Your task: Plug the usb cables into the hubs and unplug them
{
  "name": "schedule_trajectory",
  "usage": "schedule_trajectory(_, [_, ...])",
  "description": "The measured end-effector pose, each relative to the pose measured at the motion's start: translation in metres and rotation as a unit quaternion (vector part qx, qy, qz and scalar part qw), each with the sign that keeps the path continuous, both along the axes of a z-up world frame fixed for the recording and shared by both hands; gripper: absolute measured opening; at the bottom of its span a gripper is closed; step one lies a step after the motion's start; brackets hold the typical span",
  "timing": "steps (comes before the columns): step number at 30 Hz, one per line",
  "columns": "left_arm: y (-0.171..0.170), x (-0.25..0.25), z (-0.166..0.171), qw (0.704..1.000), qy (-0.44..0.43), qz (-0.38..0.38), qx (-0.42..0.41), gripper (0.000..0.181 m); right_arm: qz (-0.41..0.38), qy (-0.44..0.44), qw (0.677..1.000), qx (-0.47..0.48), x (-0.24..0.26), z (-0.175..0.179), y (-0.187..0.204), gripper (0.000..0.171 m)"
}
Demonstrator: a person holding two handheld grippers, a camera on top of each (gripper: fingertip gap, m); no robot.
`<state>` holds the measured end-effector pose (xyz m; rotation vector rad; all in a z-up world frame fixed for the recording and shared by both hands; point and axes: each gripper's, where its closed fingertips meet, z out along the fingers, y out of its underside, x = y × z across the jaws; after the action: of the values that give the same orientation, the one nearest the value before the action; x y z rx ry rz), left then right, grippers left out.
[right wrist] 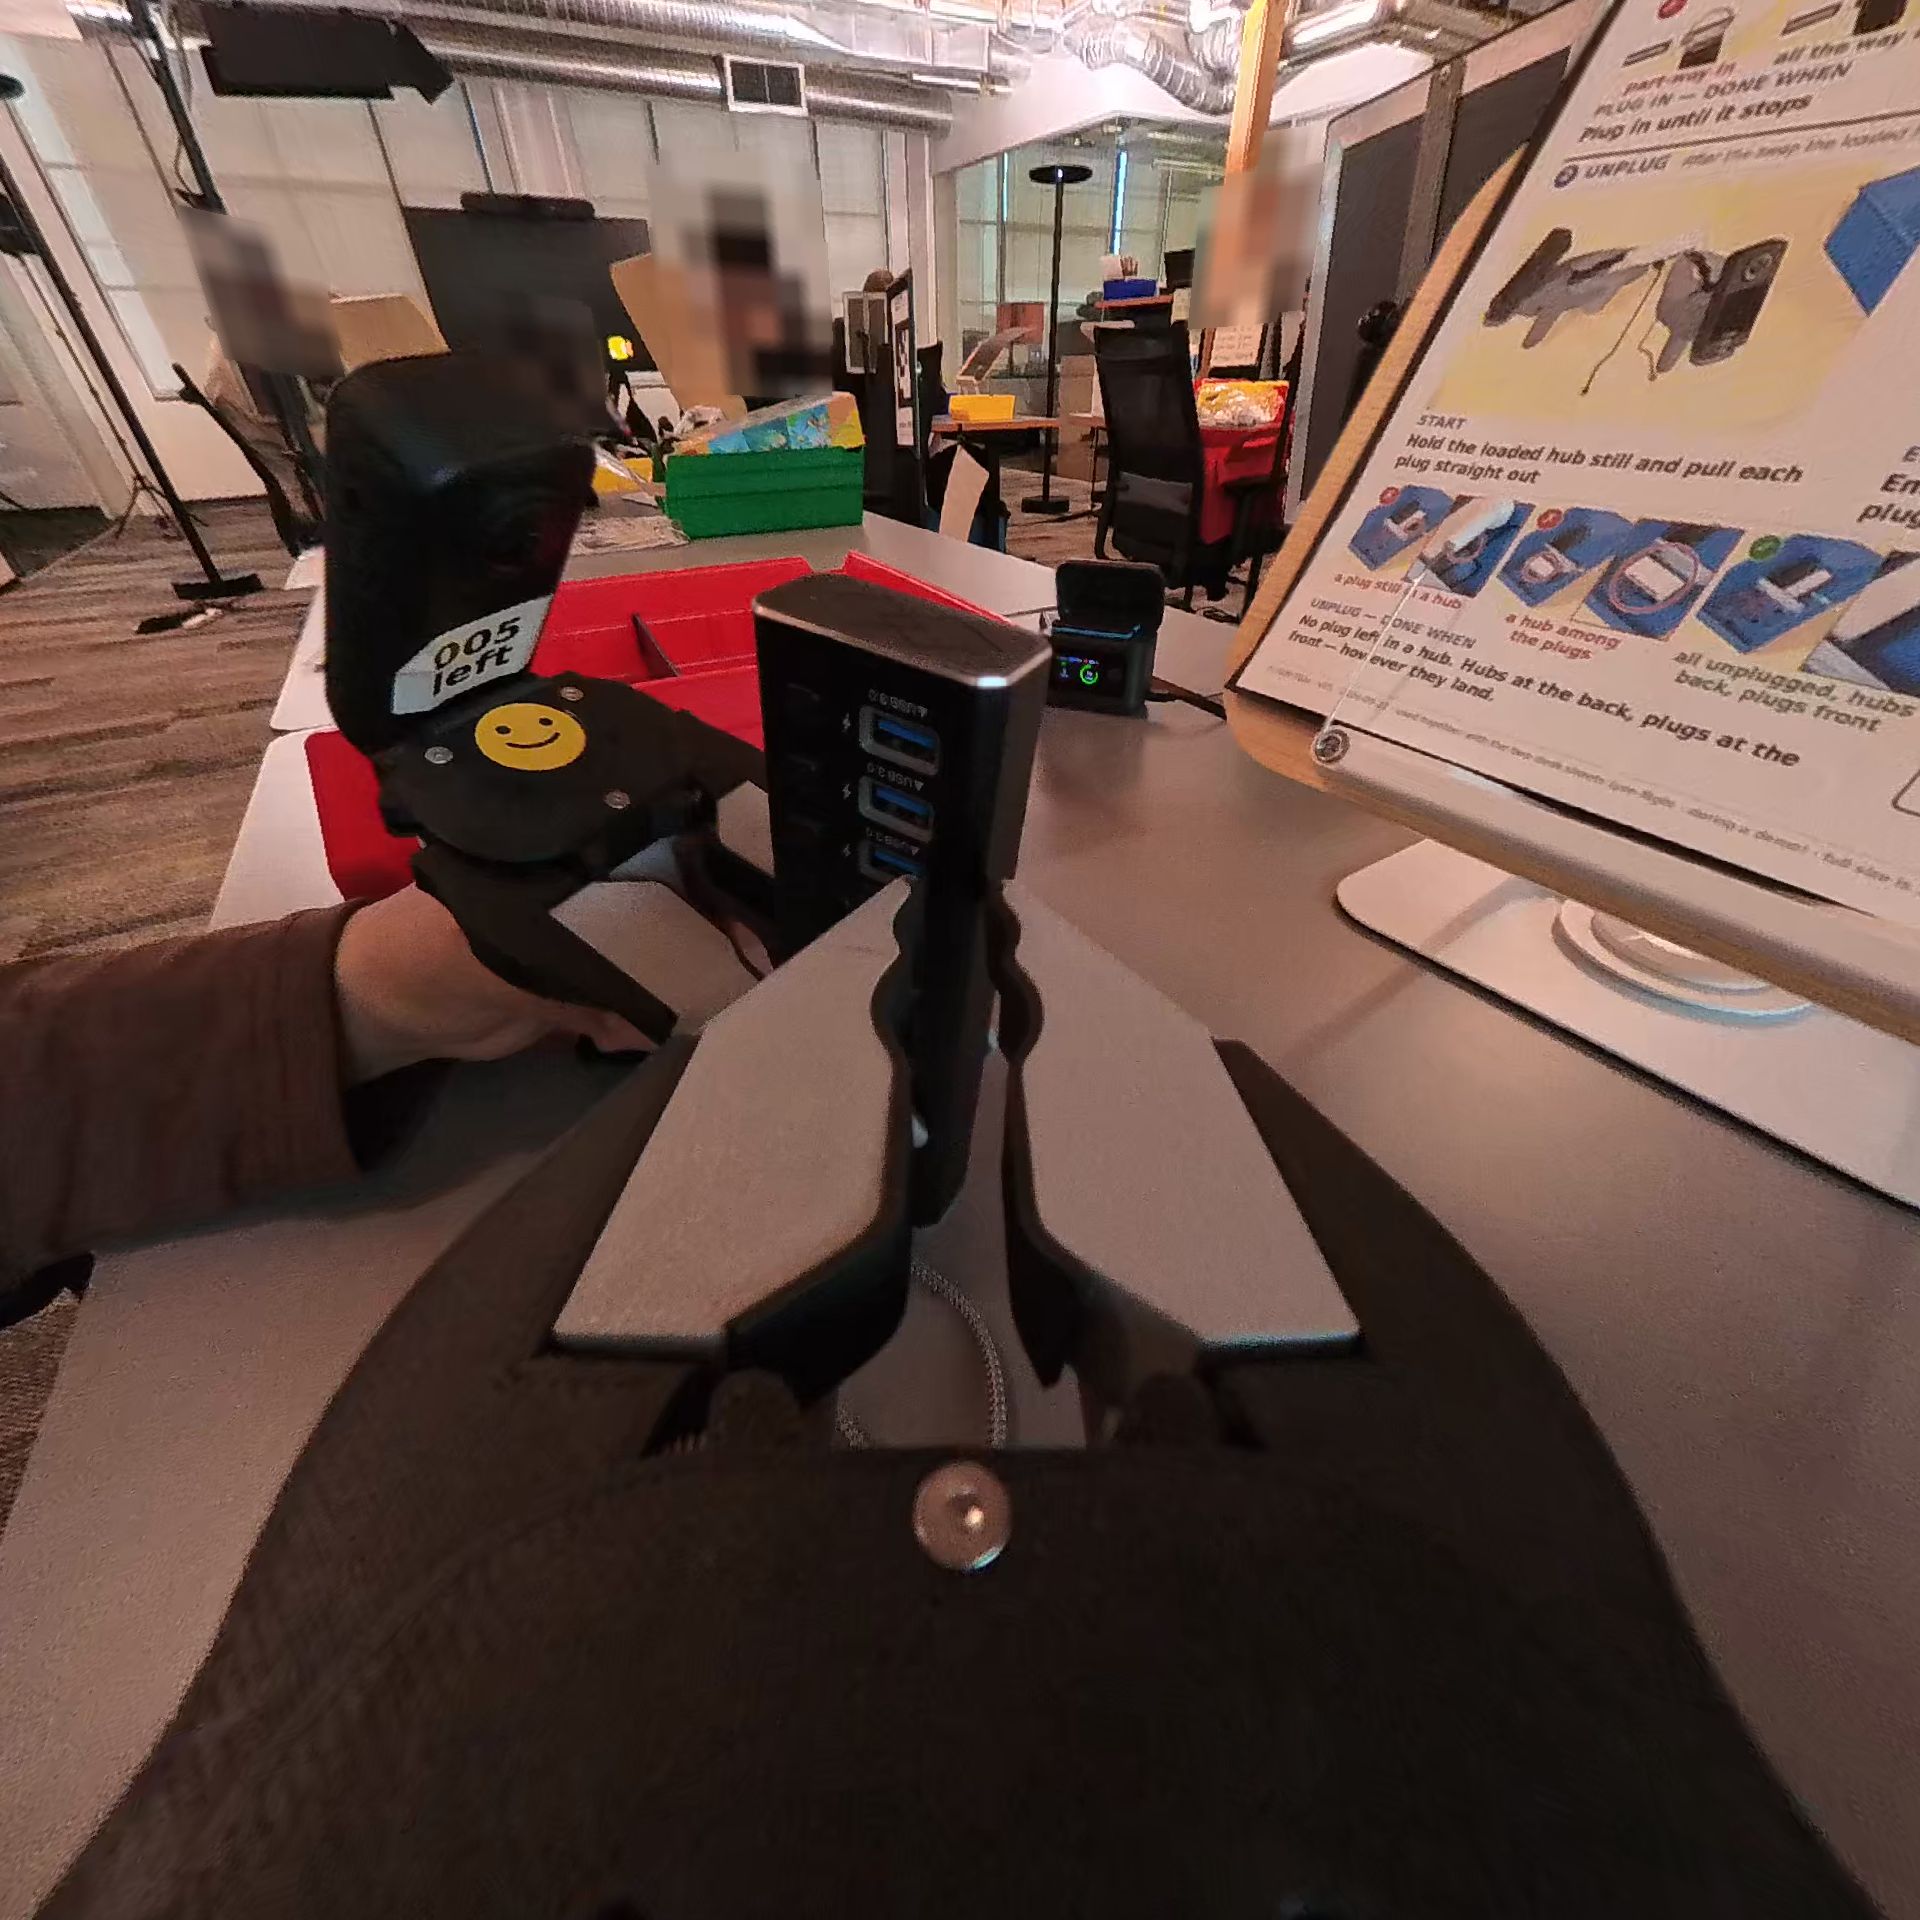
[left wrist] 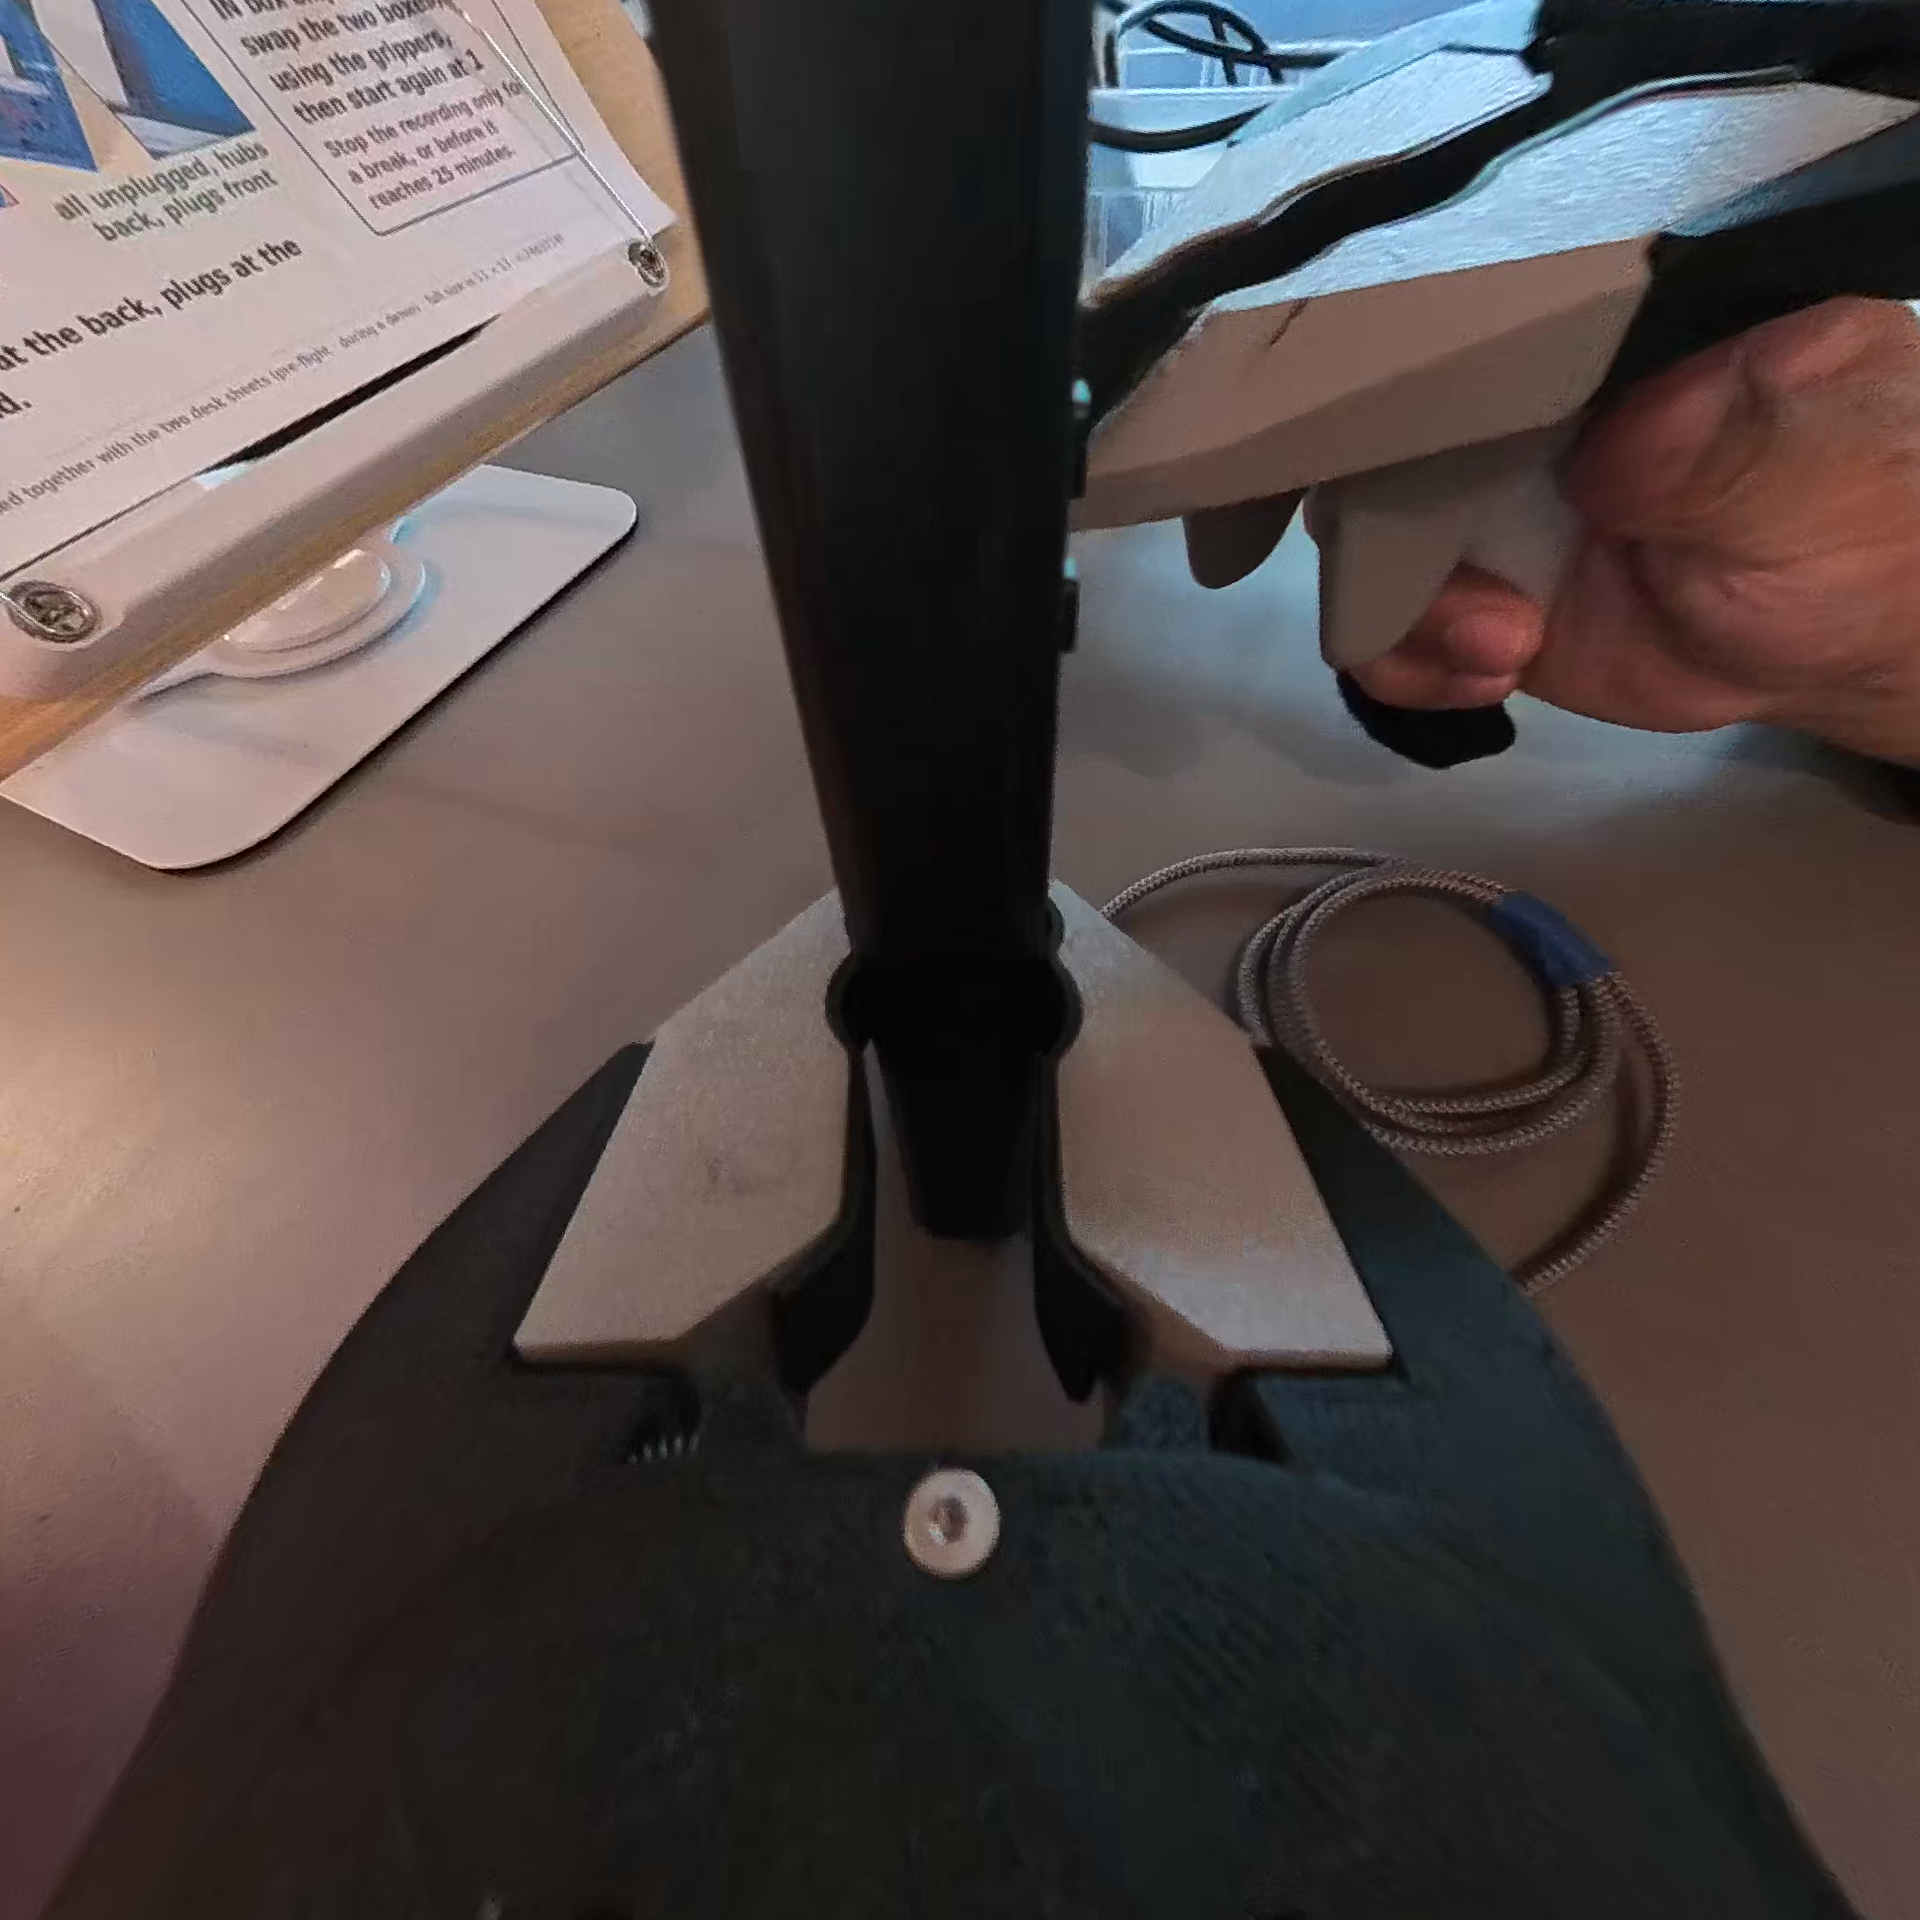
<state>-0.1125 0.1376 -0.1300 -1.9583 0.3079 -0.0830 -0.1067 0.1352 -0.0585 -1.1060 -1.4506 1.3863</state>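
Observation:
A black USB hub (right wrist: 904,748) with blue ports stands upright above the grey table (right wrist: 1299,1039). My right gripper (right wrist: 951,966) is shut on its lower part. My left gripper (left wrist: 951,997) is shut on the same hub (left wrist: 883,520), which rises between its fingers to the top of the left wrist view. The left gripper (right wrist: 758,894) reaches the hub from the left in the right wrist view, and the right gripper (left wrist: 1112,395) reaches it from the right in the left wrist view. A coiled grey braided cable (left wrist: 1455,1039) with a blue band lies on the table, not plugged in.
An instruction sheet on a white stand (left wrist: 364,675) stands close behind the hub, at the right in the right wrist view (right wrist: 1662,520). A red tray (right wrist: 675,623) and a small black device with a lit screen (right wrist: 1101,644) sit further back. A hand (left wrist: 1714,540) holds the right gripper. The gap from one gripper's tips to the other's is roughly 7 cm.

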Motion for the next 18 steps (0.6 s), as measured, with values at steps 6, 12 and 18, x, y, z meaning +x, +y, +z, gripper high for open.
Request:
schedule_trajectory(6, [0.002, 0.001, 0.0, 1.0, 0.007, 0.004, 0.003, 0.029, 0.01, -0.02, 1.0, 0.009, -0.005, -0.011, -0.007, 0.012])
schedule_trajectory(12, [0.001, 0.0, 0.011, 0.999, -0.017, 0.006, 0.031, 0.028, 0.019, -0.05, 0.999, -0.001, -0.006, -0.023, -0.009, 0.012])
schedule_trajectory(18, [0.001, -0.013, 0.011, 0.999, -0.005, 0.034, 0.033, 0.027, 0.027, -0.118, 0.991, 0.051, -0.003, -0.05, -0.014, 0.025])
